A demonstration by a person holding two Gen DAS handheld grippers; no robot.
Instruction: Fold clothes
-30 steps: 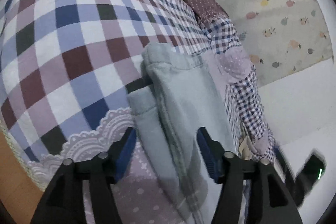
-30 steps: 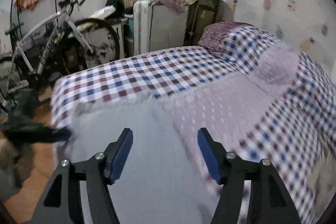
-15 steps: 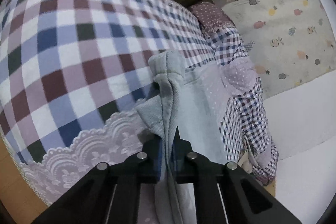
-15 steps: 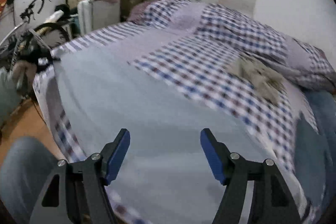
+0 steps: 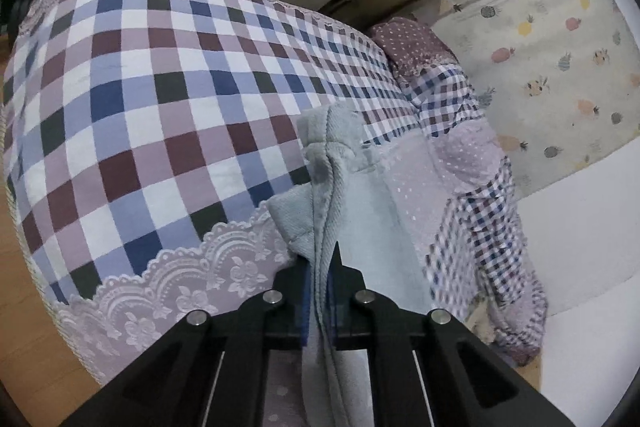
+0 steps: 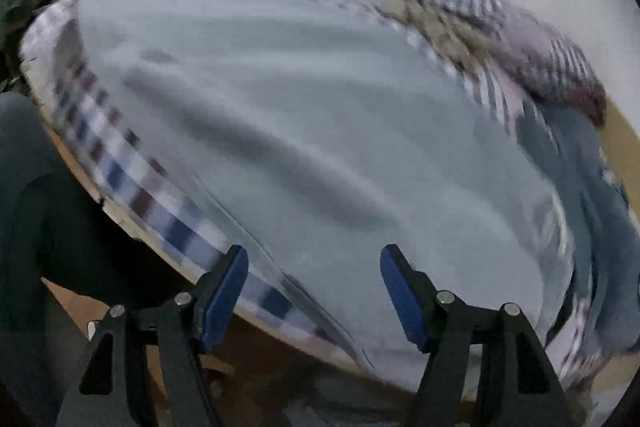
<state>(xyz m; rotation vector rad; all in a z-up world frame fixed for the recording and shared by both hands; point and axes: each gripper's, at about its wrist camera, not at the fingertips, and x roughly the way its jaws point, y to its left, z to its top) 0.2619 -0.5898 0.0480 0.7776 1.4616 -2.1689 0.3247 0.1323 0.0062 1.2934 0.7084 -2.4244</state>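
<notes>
A bed (image 5: 168,99) under a checked cover fills both views, with a pale blue garment (image 6: 304,131) spread across it. The left tongs (image 5: 320,291) are pressed together on a bunched edge of it. The right tongs (image 6: 314,291) hang spread above the cloth, gripping nothing. The fold is likely just beginning; next, the right needs its own edge to pinch

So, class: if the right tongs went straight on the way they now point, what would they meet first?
Most likely the pale grey garment spread on the bed: it fills the view ahead of the open right tongs. The picture is blurred, so depth is uncertain.
</notes>
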